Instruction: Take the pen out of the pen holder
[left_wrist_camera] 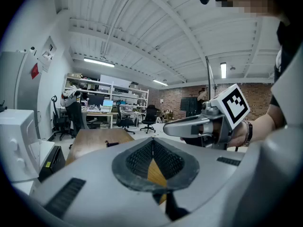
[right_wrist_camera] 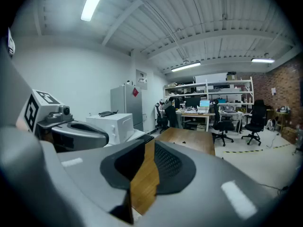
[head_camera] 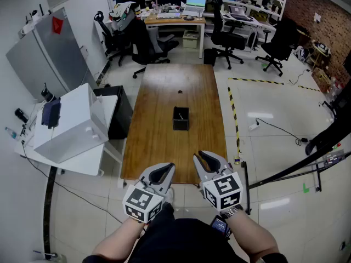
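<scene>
A black square pen holder [head_camera: 181,118] stands in the middle of the long wooden table [head_camera: 159,141], with a pen [head_camera: 180,114] lying slanted inside it. Both grippers hover at the table's near end, well short of the holder. My left gripper [head_camera: 169,167] is shut and empty; in its own view the pads meet at the tip [left_wrist_camera: 152,140]. My right gripper [head_camera: 198,156] is beside it, also shut with nothing held [right_wrist_camera: 149,142]. The left gripper view shows the holder as a small dark shape [left_wrist_camera: 112,144] far down the table.
A small dark object [head_camera: 180,91] lies beyond the holder. A white box [head_camera: 71,122] on a side table and a black cabinet [head_camera: 118,106] stand left of the table. Yellow-black floor tape [head_camera: 233,106] runs along the right. Office chairs [head_camera: 151,48] crowd the far end.
</scene>
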`<state>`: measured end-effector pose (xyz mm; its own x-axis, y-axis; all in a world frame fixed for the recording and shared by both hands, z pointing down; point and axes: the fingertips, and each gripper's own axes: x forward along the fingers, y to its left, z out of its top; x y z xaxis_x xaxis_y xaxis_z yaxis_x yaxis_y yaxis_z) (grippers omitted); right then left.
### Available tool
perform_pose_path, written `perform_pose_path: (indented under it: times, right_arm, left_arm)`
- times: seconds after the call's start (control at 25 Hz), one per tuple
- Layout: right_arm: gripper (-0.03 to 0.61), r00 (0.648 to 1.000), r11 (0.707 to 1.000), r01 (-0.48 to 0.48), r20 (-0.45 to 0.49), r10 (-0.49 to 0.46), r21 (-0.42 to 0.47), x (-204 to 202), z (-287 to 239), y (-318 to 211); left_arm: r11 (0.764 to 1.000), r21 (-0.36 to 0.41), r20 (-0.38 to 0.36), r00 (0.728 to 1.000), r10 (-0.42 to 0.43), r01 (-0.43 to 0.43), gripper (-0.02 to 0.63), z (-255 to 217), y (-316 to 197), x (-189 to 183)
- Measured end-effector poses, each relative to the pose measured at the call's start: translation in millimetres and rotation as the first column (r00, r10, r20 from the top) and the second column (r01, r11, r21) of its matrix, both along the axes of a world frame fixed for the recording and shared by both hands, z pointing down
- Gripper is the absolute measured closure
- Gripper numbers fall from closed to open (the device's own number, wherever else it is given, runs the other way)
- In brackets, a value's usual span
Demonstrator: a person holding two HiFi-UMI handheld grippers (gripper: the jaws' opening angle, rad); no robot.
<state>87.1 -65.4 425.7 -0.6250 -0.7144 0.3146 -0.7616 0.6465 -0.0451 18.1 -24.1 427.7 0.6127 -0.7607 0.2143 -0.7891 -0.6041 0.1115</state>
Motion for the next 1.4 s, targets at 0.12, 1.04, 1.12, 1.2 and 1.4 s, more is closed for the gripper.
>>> perform_pose_path:
  times: [0.12,1.04,1.12,1.2,1.4]
  right_arm:
    - [0.508,1.000,1.000,-0.009,-0.020,0.009,-0.012,-15.4,10.4,-42.0]
    - [0.462,0.942,0.951,-0.147,-0.332,0.051,-0.271,-116.9,190.8,-337.4]
    - [0.463,0.933,0.946,-0.154,-0.357,0.044,-0.285,-118.7,201.8,-349.0]
    - [0.463,0.924,0.940,-0.161,-0.380,0.037,-0.301,-118.3,211.4,-355.1]
    - [0.508,0.909,0.925,-0.184,-0.416,0.032,-0.332,-116.1,227.5,-357.5]
  left_arm:
    - [1.000,-0.008,-0.005,1.000,0.004,-0.004,0.609,7.2,-33.1,-12.5]
    - [0.972,-0.209,-0.055,0.994,0.096,-0.105,0.609,94.7,-269.1,-103.7]
    - [0.969,-0.222,-0.057,0.994,0.098,-0.109,0.609,100.8,-279.4,-108.0]
    - [0.966,-0.235,-0.059,0.994,0.097,-0.109,0.609,106.9,-286.5,-111.4]
    - [0.959,-0.260,-0.069,0.993,0.096,-0.111,0.609,114.2,-295.8,-114.9]
